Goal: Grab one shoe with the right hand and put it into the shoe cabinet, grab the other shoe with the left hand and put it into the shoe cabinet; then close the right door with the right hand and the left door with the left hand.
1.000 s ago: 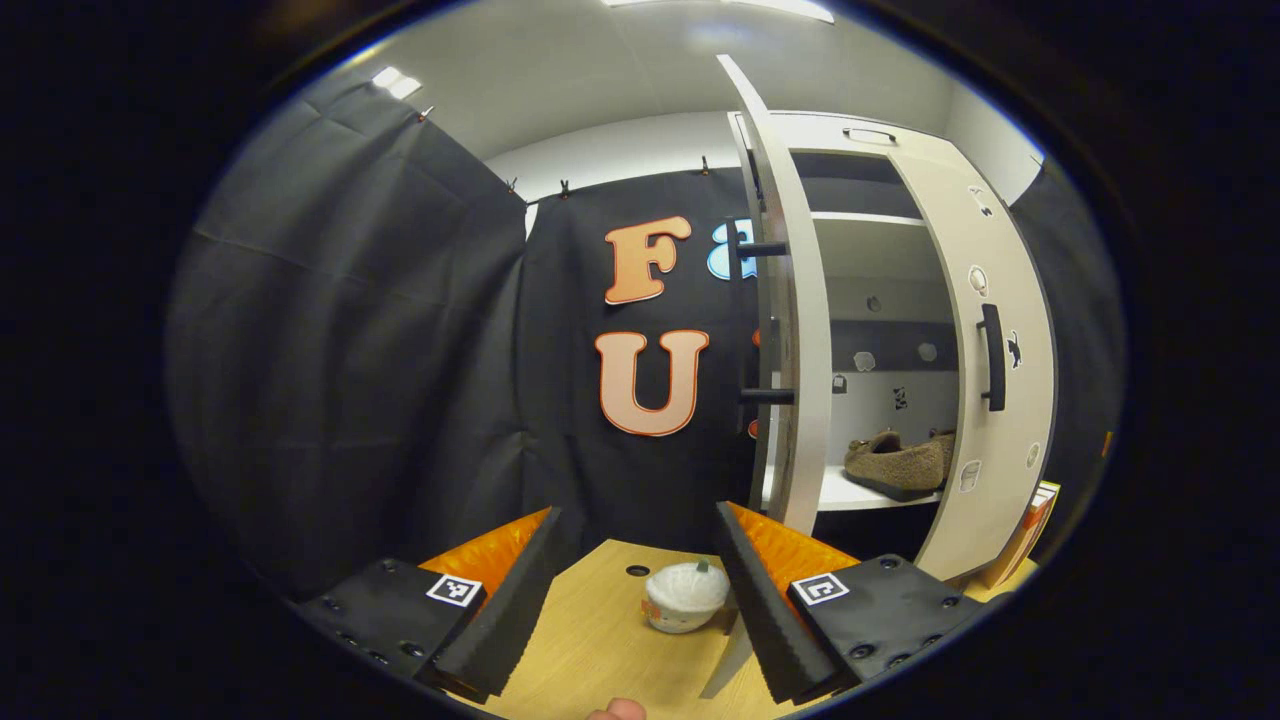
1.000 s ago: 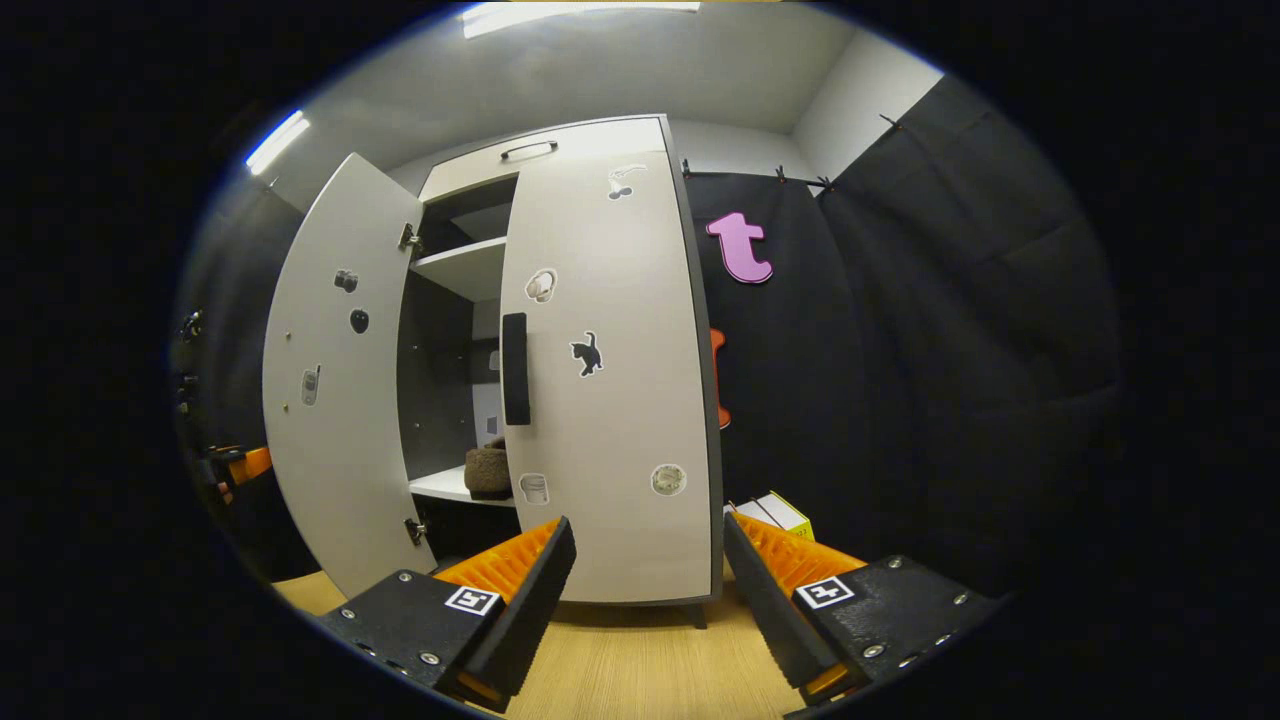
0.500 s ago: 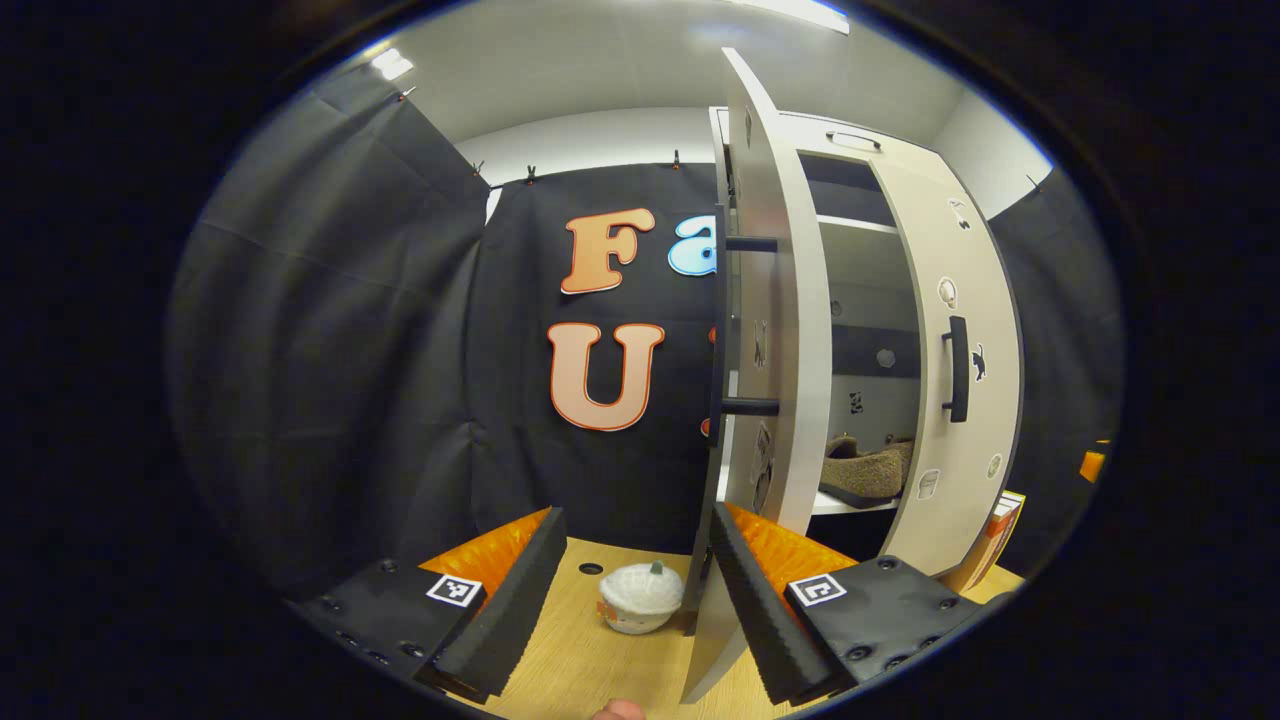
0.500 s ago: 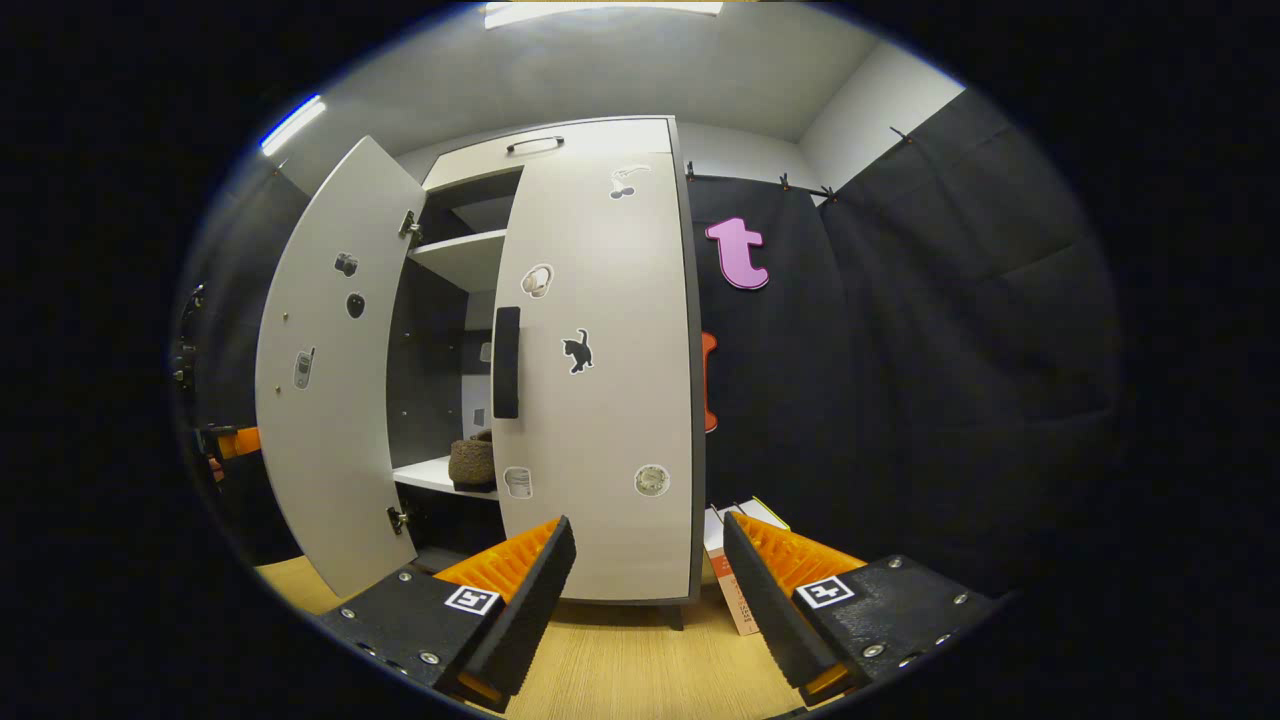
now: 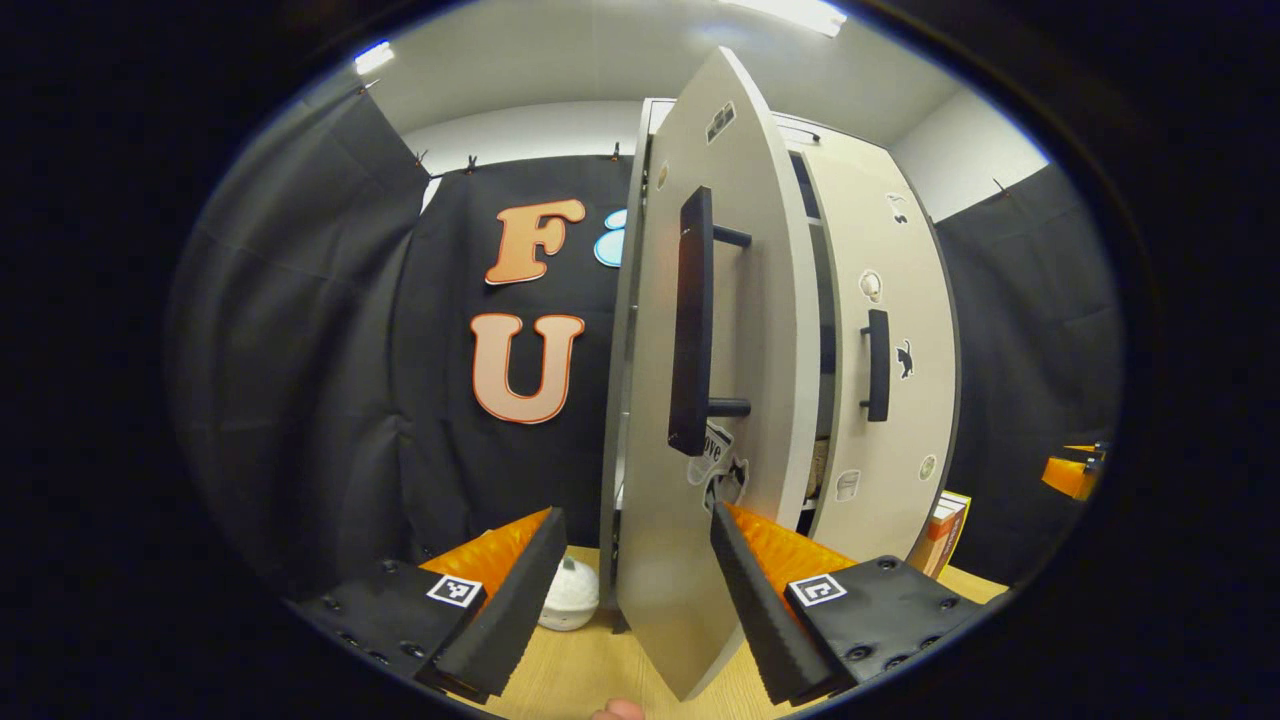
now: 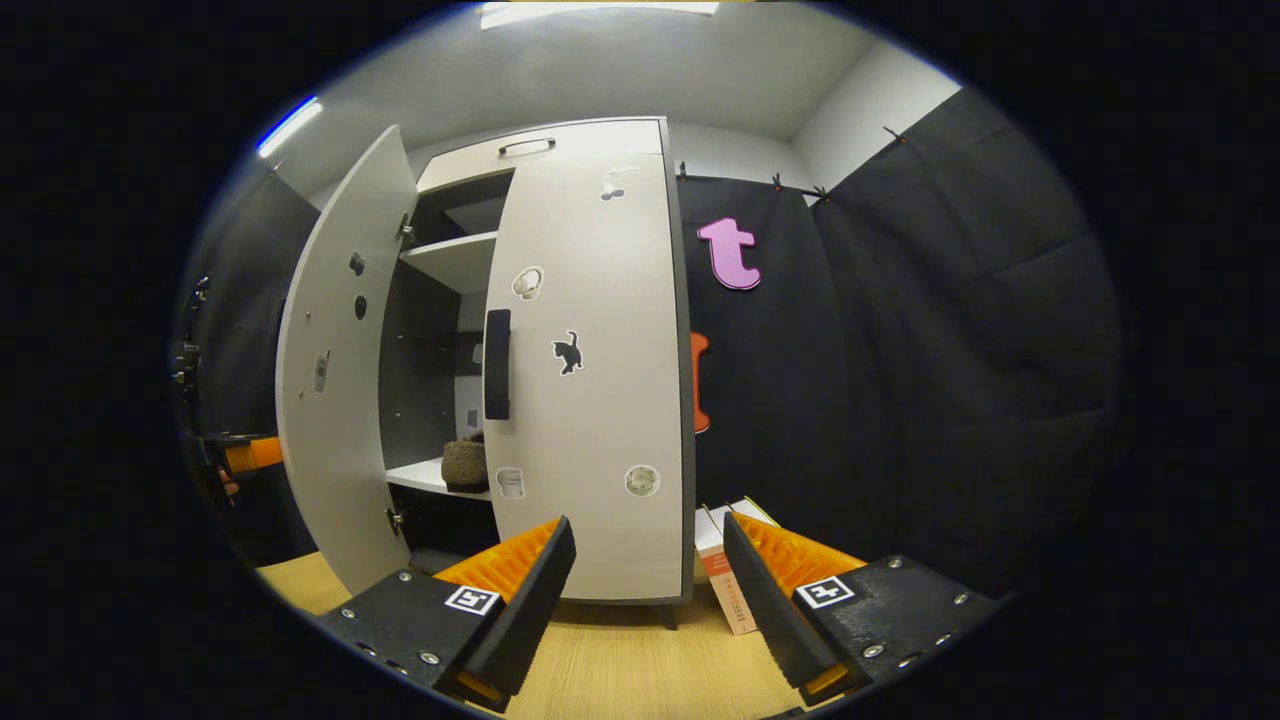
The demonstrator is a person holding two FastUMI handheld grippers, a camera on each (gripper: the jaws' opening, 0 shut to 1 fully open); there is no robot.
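Sitting on the lower white shelf [image 6: 425, 478] inside the tall pale-grey two-door shoe cabinet [image 6: 560, 150], a brown fuzzy shoe [image 6: 463, 464] shows through the gap between the doors in the right gripper view; cannot tell from here whether one or two shoes are there. Right door [image 6: 600, 400] with its black bar handle [image 6: 497, 363] and small stickers lies flat against the cabinet front, closed. Left door [image 5: 720, 400] stands partly open: in the left gripper view it is angled towards the camera, its long black bar handle [image 5: 692, 320] facing out, lower corner of the door between the left claw's fingers. Left claw [image 5: 632, 590] is spread apart, gripping nothing; cannot tell whether the right-hand finger [image 5: 750, 590] touches the door face. Right claw [image 6: 645, 590] also spread apart, empty, hanging above the light wood-grain bench [image 6: 640, 670] in front of the closed right door, not touching it.

Small white round pumpkin-shaped ornament [image 5: 572, 595] sits on the bench just left of the left door's bottom edge. White-and-orange cardboard box [image 6: 722, 580] stands on the bench just right of the cabinet's foot. At the left edge of the right gripper view, part of the other claw's body, orange, is visible behind the open door.
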